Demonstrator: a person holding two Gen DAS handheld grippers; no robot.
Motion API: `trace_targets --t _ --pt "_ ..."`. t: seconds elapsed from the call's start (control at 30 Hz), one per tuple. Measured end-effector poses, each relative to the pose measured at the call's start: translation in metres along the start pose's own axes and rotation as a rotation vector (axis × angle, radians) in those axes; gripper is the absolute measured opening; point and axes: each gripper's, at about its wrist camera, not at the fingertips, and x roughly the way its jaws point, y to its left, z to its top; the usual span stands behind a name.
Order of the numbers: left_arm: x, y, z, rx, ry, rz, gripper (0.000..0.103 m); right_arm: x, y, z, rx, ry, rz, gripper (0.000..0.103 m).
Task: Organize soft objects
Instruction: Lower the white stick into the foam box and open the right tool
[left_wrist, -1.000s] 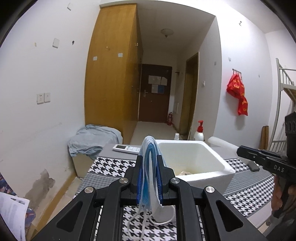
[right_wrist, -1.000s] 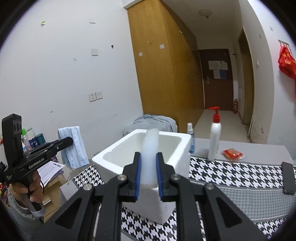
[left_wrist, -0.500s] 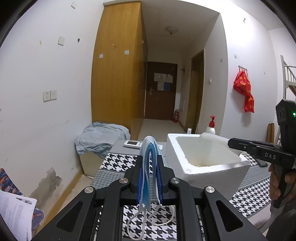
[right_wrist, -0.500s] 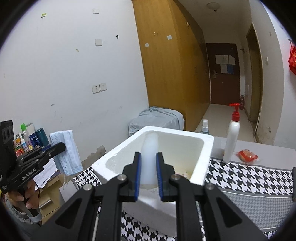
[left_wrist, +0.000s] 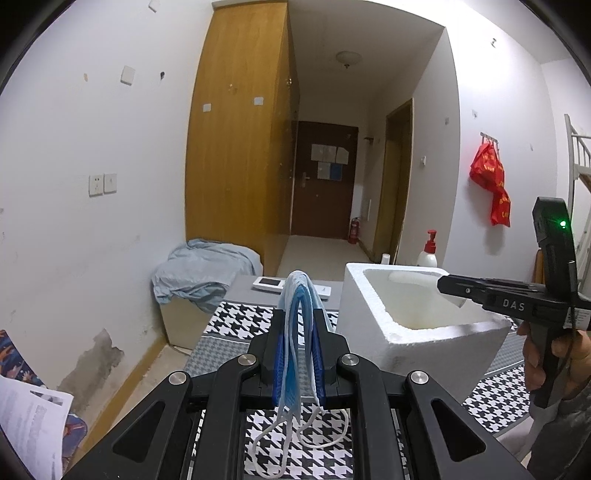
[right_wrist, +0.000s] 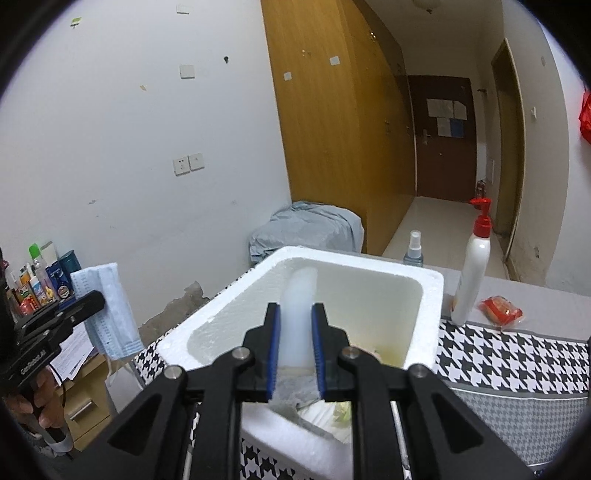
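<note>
Right now the foam box (right_wrist: 424, 288) is the landmark, and the right gripper (right_wrist: 295, 347) is the nearer one: it sits over the box's near rim, pointing into the cavity and tilted a bit down. It's pinching a white foam piece (right_wrist: 299, 317), jaws pressed on both sides, the piece standing roughly upright with its long axis running up and away, so its top already hangs above the box opening. Looks like a short push forward and a release would drop it inside; some scraps are already visible at the box bottom. The left gripper (left_wrist: 297, 350) is off the box's left side, beside it rather than over it, above the houndstooth cloth (left_wrist: 236, 317). It's clamped on a blue mask (left_wrist: 295, 325), folded over the jaws, long axis vertical, ear loops dangling below. From the left wrist view the box lies ahead and to the right, so the mask needs a sideways shift toward the box before letting go. My read: right hand drops first, left follows. Risk: the loops may snag on the fingers at release.
</note>
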Motion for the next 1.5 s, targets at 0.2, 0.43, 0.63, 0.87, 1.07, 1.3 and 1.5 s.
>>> trace_targets --t 0.2,0.43,0.63,0.87,1.07,1.3,1.5 --pt "0.004 0.005 0.001 -0.004 0.002 0.001 0.014 0.009 0.001 0.001 0.007 0.026 -0.017 0.026" --pt "0.008 0.01 0.002 -0.019 0.01 0.008 0.014 0.008 0.0 0.002 0.005 0.015 -0.085 0.093" --pt "0.008 0.012 0.003 -0.026 0.007 0.012 0.014 0.0 -0.001 0.001 0.016 -0.028 -0.069 0.102" --pt "0.005 0.011 0.005 -0.022 -0.007 0.01 0.014 -0.01 -0.003 0.001 0.024 -0.051 -0.067 0.103" --pt "0.003 0.007 0.011 -0.015 -0.019 0.003 0.014 -0.022 -0.008 -0.001 0.045 -0.079 -0.077 0.103" --pt "-0.001 -0.001 0.016 -0.004 -0.032 -0.016 0.014 -0.032 -0.015 -0.004 0.074 -0.085 -0.071 0.103" --pt "-0.001 -0.011 0.022 0.014 -0.048 -0.038 0.014 -0.044 -0.019 -0.007 0.077 -0.098 -0.087 0.103"
